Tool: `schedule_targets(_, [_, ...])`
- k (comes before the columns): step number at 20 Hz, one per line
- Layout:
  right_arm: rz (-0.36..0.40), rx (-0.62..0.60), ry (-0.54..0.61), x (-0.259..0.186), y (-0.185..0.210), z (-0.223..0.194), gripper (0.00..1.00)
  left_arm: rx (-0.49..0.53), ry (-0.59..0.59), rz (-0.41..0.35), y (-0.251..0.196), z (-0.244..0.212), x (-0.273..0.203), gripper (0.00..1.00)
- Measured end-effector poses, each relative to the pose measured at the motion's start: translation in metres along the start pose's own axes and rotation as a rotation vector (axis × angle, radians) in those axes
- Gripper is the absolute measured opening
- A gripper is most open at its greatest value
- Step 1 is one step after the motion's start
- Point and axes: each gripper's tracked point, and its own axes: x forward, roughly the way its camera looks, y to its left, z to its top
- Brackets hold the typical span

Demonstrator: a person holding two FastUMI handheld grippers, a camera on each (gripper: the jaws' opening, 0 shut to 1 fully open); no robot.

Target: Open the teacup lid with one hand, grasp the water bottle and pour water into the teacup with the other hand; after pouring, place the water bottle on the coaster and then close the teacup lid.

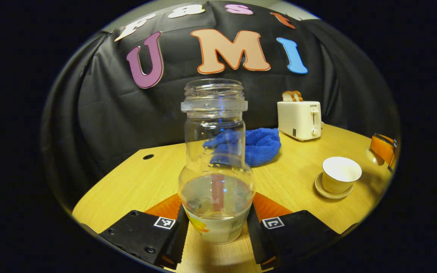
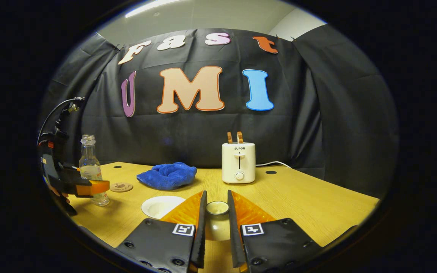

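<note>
Already lid (image 2: 217,207) off teacup (image 1: 340,174), pinched in right gripper (image 2: 217,223); left gripper (image 1: 217,227) clamps water bottle (image 1: 216,163), left of teacup; pouring, coaster (image 2: 121,187) placement, reclosing remain.

The left gripper (image 1: 217,227) points level over the surface, its jaws set wide on either side of the water bottle (image 1: 216,178); whether they press it cannot be told. From the right gripper view it reaches in from the far left. The right gripper (image 2: 217,223) sits low and level, jaws narrowed on the teacup lid (image 2: 217,207).
</note>
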Motion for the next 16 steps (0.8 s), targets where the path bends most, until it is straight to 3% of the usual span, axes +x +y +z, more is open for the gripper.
schedule_targets(3, [-0.04,-0.001,-0.002,0.0,-0.02,0.002,0.31,0.172,0.011,0.032,-0.012,0.008,-0.001,0.67])
schedule_targets(8, [-0.113,-0.001,-0.005,-0.001,-0.058,0.002,0.31,0.612,-0.064,0.124,-0.031,0.044,0.003,0.67])
schedule_targets(16, [-0.128,-0.001,-0.003,-0.002,-0.077,0.004,0.31,0.885,-0.006,0.158,-0.048,0.049,0.019,0.67])
